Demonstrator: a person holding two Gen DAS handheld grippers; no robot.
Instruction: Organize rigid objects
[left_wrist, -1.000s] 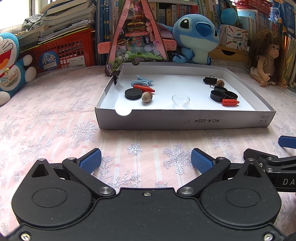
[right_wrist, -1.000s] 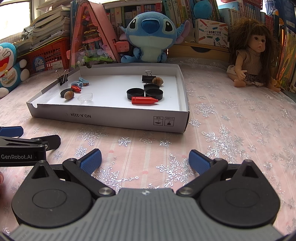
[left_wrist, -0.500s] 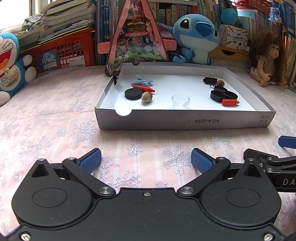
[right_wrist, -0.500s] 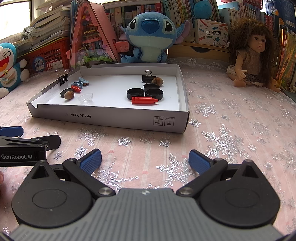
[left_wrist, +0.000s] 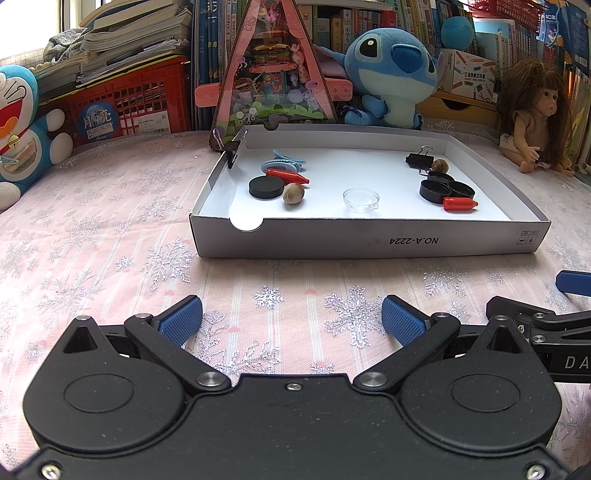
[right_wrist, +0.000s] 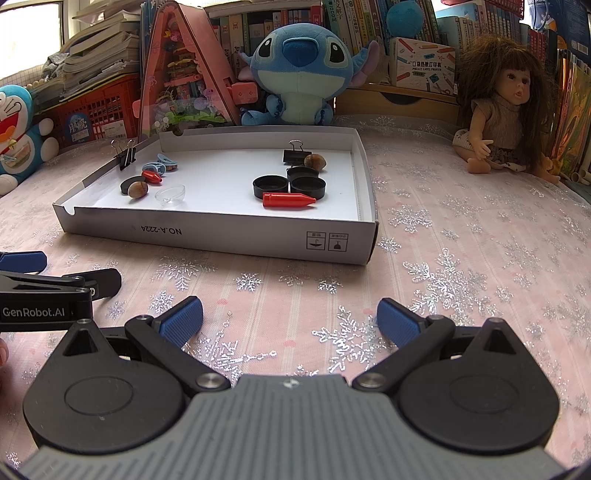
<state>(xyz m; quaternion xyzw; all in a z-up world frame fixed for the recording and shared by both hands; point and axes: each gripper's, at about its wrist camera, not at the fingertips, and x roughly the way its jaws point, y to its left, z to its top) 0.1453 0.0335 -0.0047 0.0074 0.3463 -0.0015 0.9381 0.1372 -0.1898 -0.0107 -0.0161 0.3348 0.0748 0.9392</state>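
Note:
A shallow white cardboard box (left_wrist: 369, 242) (right_wrist: 221, 225) lies on the snowflake tablecloth ahead of both grippers. On its left side lie a black disc (left_wrist: 264, 187), a nut (left_wrist: 293, 192), a red crayon-like piece (left_wrist: 287, 175) and blue hair clips (left_wrist: 284, 162). A clear dish (left_wrist: 361, 198) (right_wrist: 170, 194) sits mid-box. On the right are black caps (right_wrist: 289, 184), a second red piece (right_wrist: 288, 199), a nut (right_wrist: 314, 161) and a binder clip (right_wrist: 295, 155). Another binder clip (right_wrist: 123, 155) grips the left wall. My left gripper (left_wrist: 291, 321) and right gripper (right_wrist: 290, 321) are open and hold nothing, short of the box.
Behind the box stand a pink triangular toy house (left_wrist: 271, 74), a blue plush (left_wrist: 391, 74) and a red crate (left_wrist: 122, 107). A doll (right_wrist: 498, 122) sits at the right, another plush (left_wrist: 22, 122) at the left. Shelves of books line the back.

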